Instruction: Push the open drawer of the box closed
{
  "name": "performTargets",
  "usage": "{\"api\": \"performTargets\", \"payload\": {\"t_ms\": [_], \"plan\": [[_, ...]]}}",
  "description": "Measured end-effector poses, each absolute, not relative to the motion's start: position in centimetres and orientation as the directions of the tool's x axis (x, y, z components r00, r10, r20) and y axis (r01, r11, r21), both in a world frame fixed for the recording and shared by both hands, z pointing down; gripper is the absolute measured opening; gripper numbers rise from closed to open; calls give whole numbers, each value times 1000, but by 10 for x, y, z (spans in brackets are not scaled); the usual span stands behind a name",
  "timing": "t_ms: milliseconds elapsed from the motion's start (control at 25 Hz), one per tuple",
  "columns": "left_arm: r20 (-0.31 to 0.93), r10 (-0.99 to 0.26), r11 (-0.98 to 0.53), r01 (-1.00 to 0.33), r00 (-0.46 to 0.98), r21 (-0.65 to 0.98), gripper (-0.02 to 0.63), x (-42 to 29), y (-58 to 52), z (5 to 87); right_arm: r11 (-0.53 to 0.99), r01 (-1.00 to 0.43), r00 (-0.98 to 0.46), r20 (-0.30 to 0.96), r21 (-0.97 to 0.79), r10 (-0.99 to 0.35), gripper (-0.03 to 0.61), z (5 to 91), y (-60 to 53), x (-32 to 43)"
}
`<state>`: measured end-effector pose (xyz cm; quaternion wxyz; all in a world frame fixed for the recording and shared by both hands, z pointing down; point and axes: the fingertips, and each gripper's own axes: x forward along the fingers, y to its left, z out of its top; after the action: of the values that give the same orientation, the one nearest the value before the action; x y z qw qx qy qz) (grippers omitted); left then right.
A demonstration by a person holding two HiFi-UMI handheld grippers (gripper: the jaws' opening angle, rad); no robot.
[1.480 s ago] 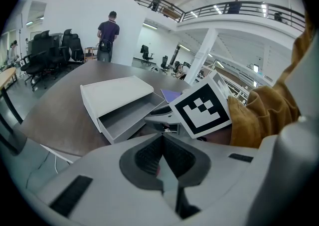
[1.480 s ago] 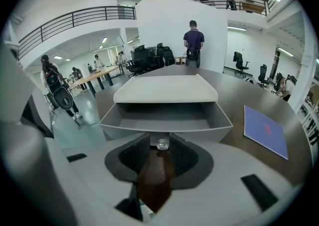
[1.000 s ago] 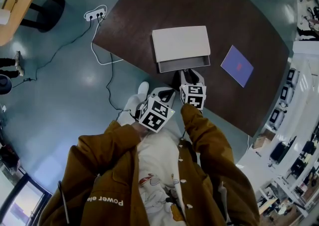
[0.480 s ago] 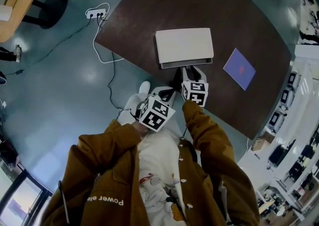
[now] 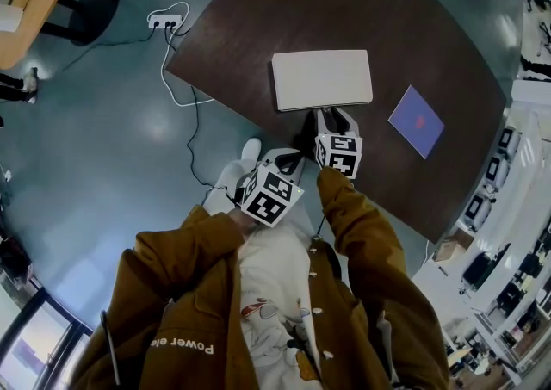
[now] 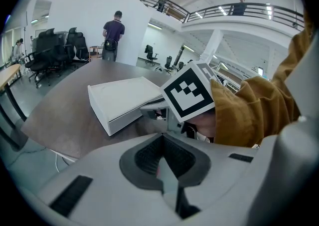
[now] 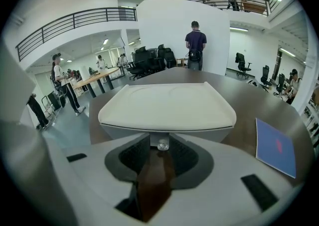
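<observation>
A flat white box point(image 5: 322, 78) lies on the dark brown table point(image 5: 362, 9), and its drawer front sits flush with the box. My right gripper point(image 5: 331, 114) is shut, its tips pressed against that front. In the right gripper view the box point(image 7: 167, 104) fills the middle, and the small clear drawer knob point(image 7: 162, 144) sits right at my right gripper point(image 7: 162, 149) tips. My left gripper point(image 5: 291, 156) hangs close to my body, short of the table edge, shut with nothing in it. The left gripper view shows the box point(image 6: 122, 101) from its left, with the right gripper's marker cube point(image 6: 189, 90) beside it.
A blue sheet point(image 5: 416, 120) lies on the table right of the box, also in the right gripper view as the blue sheet point(image 7: 275, 146). A power strip point(image 5: 164, 22) and its cable lie on the floor off the table's left corner. A person point(image 7: 195, 40) stands beyond the table.
The drawer stood out from the box a second ago and has slid fully in. My right gripper moved forward with it. The left gripper stayed in place.
</observation>
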<state>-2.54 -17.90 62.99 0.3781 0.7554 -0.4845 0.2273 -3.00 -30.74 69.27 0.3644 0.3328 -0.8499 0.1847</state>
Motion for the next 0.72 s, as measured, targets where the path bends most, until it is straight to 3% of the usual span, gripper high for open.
{"api": "performTargets", "payload": {"t_ms": [720], "plan": [[709, -576, -227, -913, 406, 338, 5, -27, -176, 625, 704, -706, -524, 731, -84, -438, 121, 692, -310, -30]]}}
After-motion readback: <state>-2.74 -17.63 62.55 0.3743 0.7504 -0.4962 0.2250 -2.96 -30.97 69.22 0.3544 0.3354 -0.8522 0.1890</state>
